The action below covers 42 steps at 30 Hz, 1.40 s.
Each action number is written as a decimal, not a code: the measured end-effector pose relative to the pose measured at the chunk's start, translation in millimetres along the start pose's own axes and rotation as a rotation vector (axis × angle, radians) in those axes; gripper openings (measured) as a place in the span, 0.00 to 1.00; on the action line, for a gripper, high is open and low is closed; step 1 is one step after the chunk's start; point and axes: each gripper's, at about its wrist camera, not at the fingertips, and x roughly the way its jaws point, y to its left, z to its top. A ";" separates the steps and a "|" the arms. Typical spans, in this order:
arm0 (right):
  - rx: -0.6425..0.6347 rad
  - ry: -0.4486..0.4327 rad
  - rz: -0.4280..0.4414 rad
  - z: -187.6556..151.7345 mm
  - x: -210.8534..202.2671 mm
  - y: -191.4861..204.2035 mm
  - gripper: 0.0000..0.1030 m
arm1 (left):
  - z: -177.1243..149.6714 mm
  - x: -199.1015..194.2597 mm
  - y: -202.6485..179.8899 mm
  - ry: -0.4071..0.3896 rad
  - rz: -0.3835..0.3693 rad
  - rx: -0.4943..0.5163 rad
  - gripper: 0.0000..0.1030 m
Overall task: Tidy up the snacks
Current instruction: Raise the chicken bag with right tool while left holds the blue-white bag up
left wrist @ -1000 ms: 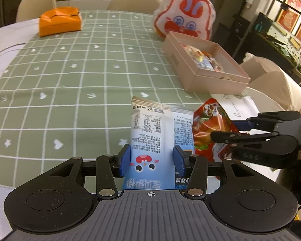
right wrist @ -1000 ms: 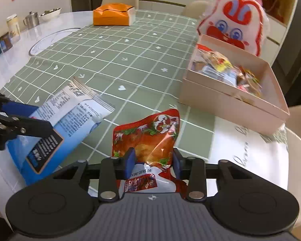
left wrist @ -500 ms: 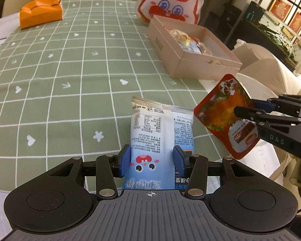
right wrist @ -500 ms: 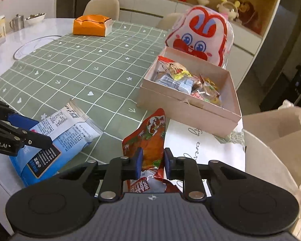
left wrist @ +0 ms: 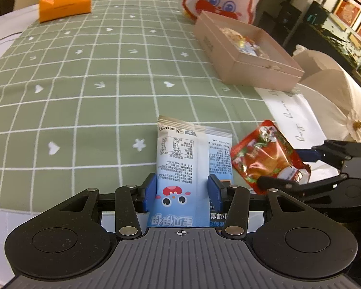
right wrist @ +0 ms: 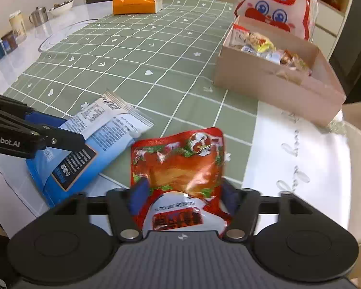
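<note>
My left gripper (left wrist: 182, 190) is shut on a blue and white snack packet (left wrist: 192, 159), held over the near edge of the green checked tablecloth (left wrist: 84, 72); the packet also shows in the right wrist view (right wrist: 93, 139). My right gripper (right wrist: 184, 192) has its jaws spread wide, with a red snack pouch (right wrist: 180, 166) lying between the pads; the grip is loose or released. The pouch also shows in the left wrist view (left wrist: 264, 154). The pink cardboard box (right wrist: 260, 77) with several snacks stands to the far right.
A red and white rabbit bag (right wrist: 276, 7) stands behind the box. An orange box (right wrist: 134, 2) sits at the far end. A white printed runner (right wrist: 296, 144) lies by the box. Cups and a bowl (right wrist: 38, 16) stand at the far left. Chairs surround the table.
The right gripper's jaws have opened wider around the red pouch, and it has dropped back lower toward the table. The left gripper still holds the blue packet, moved slightly.
</note>
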 end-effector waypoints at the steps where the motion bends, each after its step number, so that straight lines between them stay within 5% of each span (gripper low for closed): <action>1: 0.008 0.000 0.012 -1.8 1.2 0.7 0.73 | -1.3 -1.1 1.6 0.003 0.005 -0.003 0.50; 3: 0.011 -0.013 0.034 -5.8 4.3 4.2 0.86 | -3.2 -2.8 3.7 0.008 0.013 -0.004 0.50; 8: -0.025 -0.052 0.037 -9.7 6.6 14.4 0.88 | -5.8 -7.4 5.5 0.012 0.026 -0.006 0.50; 12: -0.068 -0.041 0.047 -2.8 1.1 17.1 0.67 | -5.7 -10.2 4.6 0.008 0.026 -0.002 0.50; 14: -0.112 -0.072 0.018 -0.6 -9.6 20.2 0.38 | -4.9 -10.9 3.5 0.001 0.026 -0.004 0.50; 24: -0.129 -0.147 -0.073 21.2 -48.3 -1.2 0.19 | -0.7 -7.7 -8.1 -0.015 -0.014 -0.004 0.50; 28: -0.170 -0.187 -0.138 25.1 -57.5 -1.0 0.18 | -1.2 -4.1 -11.7 -0.006 -0.030 0.002 0.50; 31: -0.164 -0.155 -0.102 23.0 -49.3 2.6 0.19 | -2.0 -2.4 -10.5 0.003 -0.029 0.002 0.50; 35: -0.163 -0.156 -0.125 22.0 -41.7 7.0 0.35 | -2.9 -3.8 -6.8 0.008 -0.022 0.003 0.50; 42: -0.119 -0.128 -0.056 26.3 -39.3 -1.4 0.37 | -3.8 -3.6 -4.2 0.008 -0.023 -0.001 0.50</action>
